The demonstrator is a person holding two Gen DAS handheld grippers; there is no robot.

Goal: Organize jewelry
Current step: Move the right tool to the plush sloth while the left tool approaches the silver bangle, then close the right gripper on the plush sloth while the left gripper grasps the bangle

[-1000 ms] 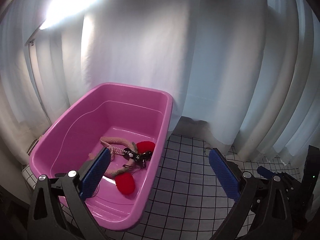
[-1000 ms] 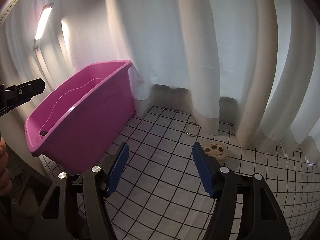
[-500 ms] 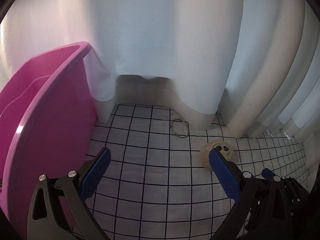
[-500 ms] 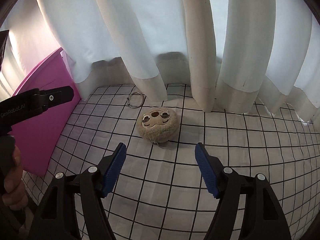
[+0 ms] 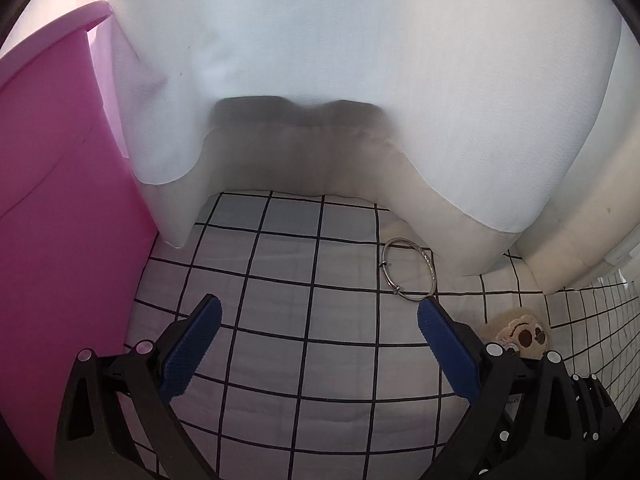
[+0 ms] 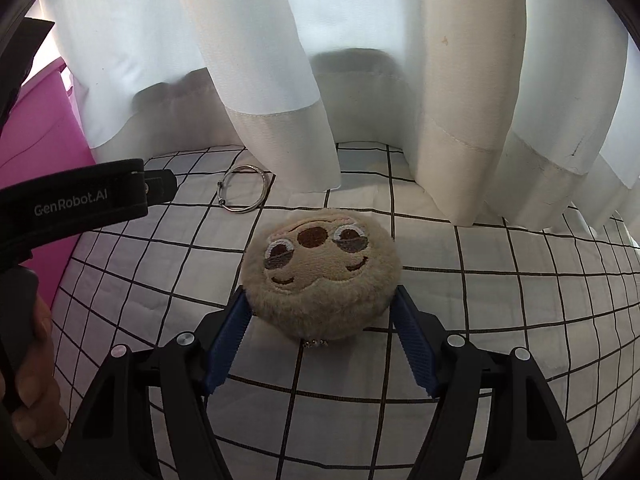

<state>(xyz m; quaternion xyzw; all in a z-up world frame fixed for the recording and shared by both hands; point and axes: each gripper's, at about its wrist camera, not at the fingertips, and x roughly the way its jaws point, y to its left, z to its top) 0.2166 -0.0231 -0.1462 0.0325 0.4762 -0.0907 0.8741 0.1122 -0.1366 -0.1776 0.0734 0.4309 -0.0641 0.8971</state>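
1. White curtains (image 6: 256, 60) hang down to a white cloth with a black grid (image 5: 304, 288), which covers the work surface; their hems rest on the cloth along its far edge.
2. At the left stands a pink tub (image 5: 60, 200), its wall beside the curtain; judging by the task, it is where the pieces are gathered.
3. The right gripper (image 6: 322, 320) is spread wide, its blue pads on either side of a plush sloth-face charm (image 6: 322, 276) that lies face up on the cloth; the pads appear just short of touching the fur, so it looks set for a squeeze.
4. A small metal clasp shows under the charm's near edge.
5. The left gripper (image 5: 318, 320) is also parted and holds nothing, hovering low over bare cloth.
6. A silver bangle (image 5: 408, 270) lies flat near the curtain hem, just ahead of the left gripper's right-hand fingertip; it seems the likely target for that hand.
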